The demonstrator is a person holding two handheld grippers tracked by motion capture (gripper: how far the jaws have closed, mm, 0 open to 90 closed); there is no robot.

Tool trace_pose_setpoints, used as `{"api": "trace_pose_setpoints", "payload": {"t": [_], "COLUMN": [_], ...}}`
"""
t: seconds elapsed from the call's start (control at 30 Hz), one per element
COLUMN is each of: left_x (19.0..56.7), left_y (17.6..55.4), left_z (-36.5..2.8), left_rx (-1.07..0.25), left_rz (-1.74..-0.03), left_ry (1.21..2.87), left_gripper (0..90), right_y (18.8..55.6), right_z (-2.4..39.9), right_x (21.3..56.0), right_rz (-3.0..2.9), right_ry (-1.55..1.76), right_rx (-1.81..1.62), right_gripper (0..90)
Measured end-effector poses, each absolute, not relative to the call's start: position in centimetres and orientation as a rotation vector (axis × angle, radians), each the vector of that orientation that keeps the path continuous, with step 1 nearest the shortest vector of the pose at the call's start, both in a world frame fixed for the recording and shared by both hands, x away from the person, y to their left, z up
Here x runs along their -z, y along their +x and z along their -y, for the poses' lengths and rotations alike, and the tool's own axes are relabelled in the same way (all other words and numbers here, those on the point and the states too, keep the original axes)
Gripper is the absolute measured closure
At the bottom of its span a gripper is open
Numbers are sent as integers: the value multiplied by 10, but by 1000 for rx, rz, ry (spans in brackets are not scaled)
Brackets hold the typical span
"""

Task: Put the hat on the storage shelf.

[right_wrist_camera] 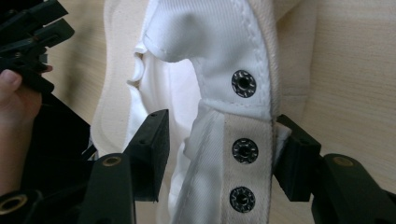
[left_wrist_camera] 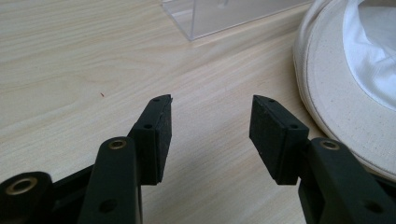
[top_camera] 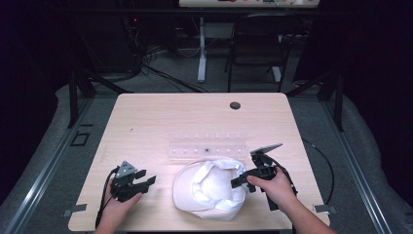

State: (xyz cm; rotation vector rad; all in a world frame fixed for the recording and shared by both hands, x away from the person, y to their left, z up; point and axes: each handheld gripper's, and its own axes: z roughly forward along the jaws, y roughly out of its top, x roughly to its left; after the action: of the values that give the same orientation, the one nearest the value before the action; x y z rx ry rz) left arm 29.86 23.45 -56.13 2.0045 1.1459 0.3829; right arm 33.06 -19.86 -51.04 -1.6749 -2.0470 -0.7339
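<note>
The right gripper (right_wrist_camera: 219,149) is straddling the white cloth cap's (top_camera: 210,189) snap strap (right_wrist_camera: 245,154), jaws wide, unclamped. The left gripper (left_wrist_camera: 210,135) is gaping over bare wooden table (left_wrist_camera: 70,56).

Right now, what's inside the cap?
White lining inside the cap, plus its snap strap between the right gripper's open jaws. The crown's deeper inside is hidden by folds.

Open wood all around the left gripper (top_camera: 146,181), nothing between its spread jaws. To its right the white cap (top_camera: 209,191) blocks the way; the clear plastic tray (top_camera: 207,145) bars the path just beyond it.
</note>
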Motion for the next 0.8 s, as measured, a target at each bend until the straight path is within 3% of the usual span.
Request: {"api": "trace_pose_setpoints", "payload": {"t": [0.37,0.57,0.67,0.8], "left_x": [562,562,563,563], "left_y": [299,299,299,299], "left_z": [-234,-233,-233,-233], "left_rx": [-389,-386,-387,-384], "left_rz": [-1147,-1152,-1145,-1145], "left_ry": [2006,2003,2005,2009], "left_gripper": [491,491,491,491], "right_y": [331,331,331,332], "right_z": [203,200,199,199], "right_x": [484,479,478,477], "right_rz": [1971,1945,1960,1972], "right_ry": [-1672,-1691,-1683,-1686], "right_rx": [829,835,808,784], "right_gripper": [497,615,717,775]}}
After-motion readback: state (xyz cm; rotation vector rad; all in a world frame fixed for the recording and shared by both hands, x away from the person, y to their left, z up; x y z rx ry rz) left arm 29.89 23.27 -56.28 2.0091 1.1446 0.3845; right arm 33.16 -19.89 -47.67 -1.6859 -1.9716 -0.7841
